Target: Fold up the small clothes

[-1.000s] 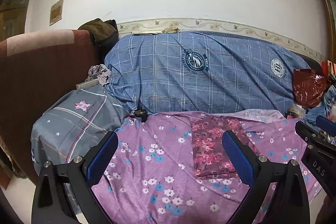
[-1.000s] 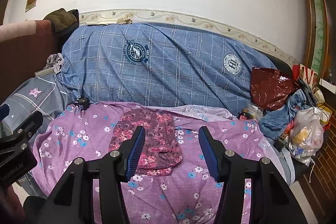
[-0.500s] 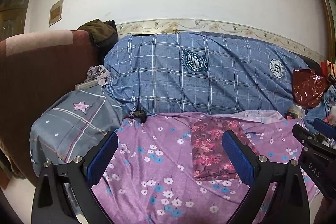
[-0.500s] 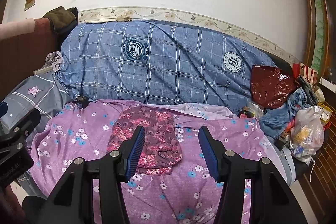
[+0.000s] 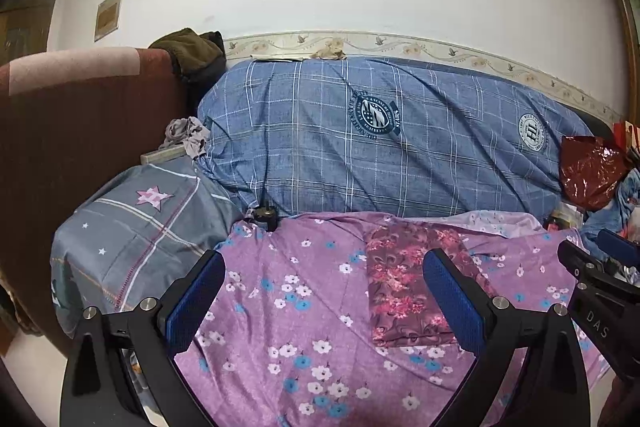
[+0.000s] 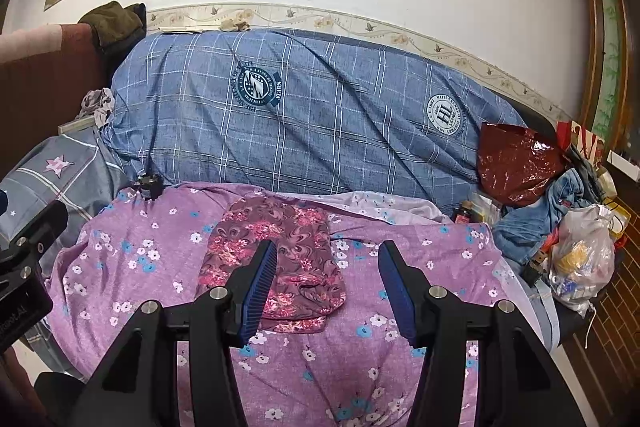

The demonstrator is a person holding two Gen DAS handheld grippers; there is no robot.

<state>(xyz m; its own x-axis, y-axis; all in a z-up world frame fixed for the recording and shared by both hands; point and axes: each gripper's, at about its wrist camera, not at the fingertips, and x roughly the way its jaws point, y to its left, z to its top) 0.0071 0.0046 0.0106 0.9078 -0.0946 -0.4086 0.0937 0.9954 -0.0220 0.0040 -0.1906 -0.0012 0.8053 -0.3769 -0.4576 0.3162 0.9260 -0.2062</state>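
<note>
Hovering above the bed, I hold my left gripper [image 5: 324, 299] and right gripper [image 6: 328, 287] with jaws apart, both empty. A folded maroon floral garment [image 6: 276, 263] lies on the purple floral sheet [image 6: 420, 255], near the blue plaid bedding [image 6: 320, 123]. Pinching too deep could snag the sheet and spoil the fold.

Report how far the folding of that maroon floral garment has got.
Done: the maroon floral garment lies on the purple floral sheet as a flat, layered oblong, so it looks folded at least once. In hand: nothing; the left gripper and right gripper are both open and empty, above the sheet. Left: possibly another fold, though whether one is needed cannot be told; no other loose small garment shows on the sheet.
</note>
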